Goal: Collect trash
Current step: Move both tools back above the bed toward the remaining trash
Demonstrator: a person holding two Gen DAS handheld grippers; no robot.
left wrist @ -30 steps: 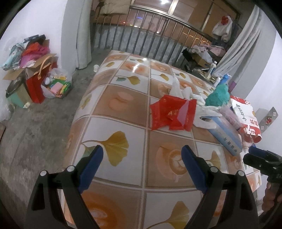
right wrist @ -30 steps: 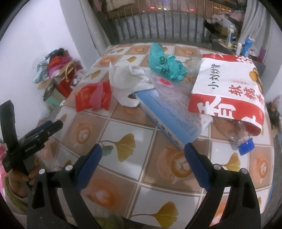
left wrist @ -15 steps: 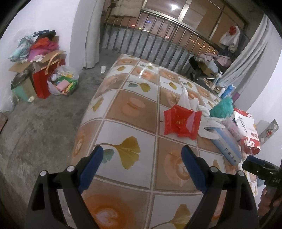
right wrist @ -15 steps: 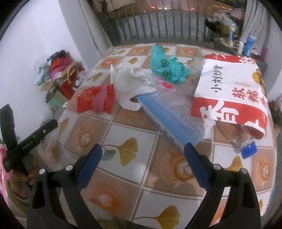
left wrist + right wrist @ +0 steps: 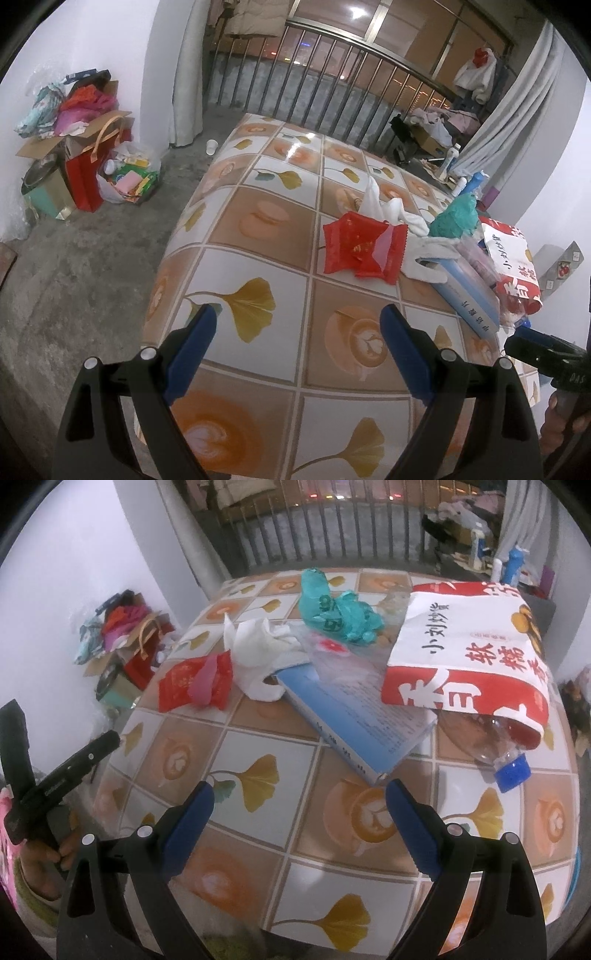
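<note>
Trash lies on a table (image 5: 258,258) (image 5: 295,842) covered in a leaf-and-coffee patterned cloth. A red wrapper (image 5: 360,249) (image 5: 194,685) sits left of crumpled white tissue (image 5: 391,218) (image 5: 258,650). Behind them lies a teal plastic bag (image 5: 456,218) (image 5: 338,611). A red-and-white snack bag (image 5: 513,258) (image 5: 469,653) rests over a clear bottle with a blue cap (image 5: 511,771). A blue book (image 5: 465,291) (image 5: 354,720) lies among them. My left gripper (image 5: 297,343) and right gripper (image 5: 299,814) both hang open over the near edge, holding nothing.
On the concrete floor left of the table stand a red gift bag (image 5: 86,177), cardboard boxes and a pile of clothes (image 5: 70,107). A paper cup (image 5: 211,147) stands by the curtain. A metal railing (image 5: 351,96) runs behind the table. Bottles (image 5: 511,565) stand at the far right.
Both grippers have drawn back from the trash, so the table looks farther away and more floor shows. Both stay open.
</note>
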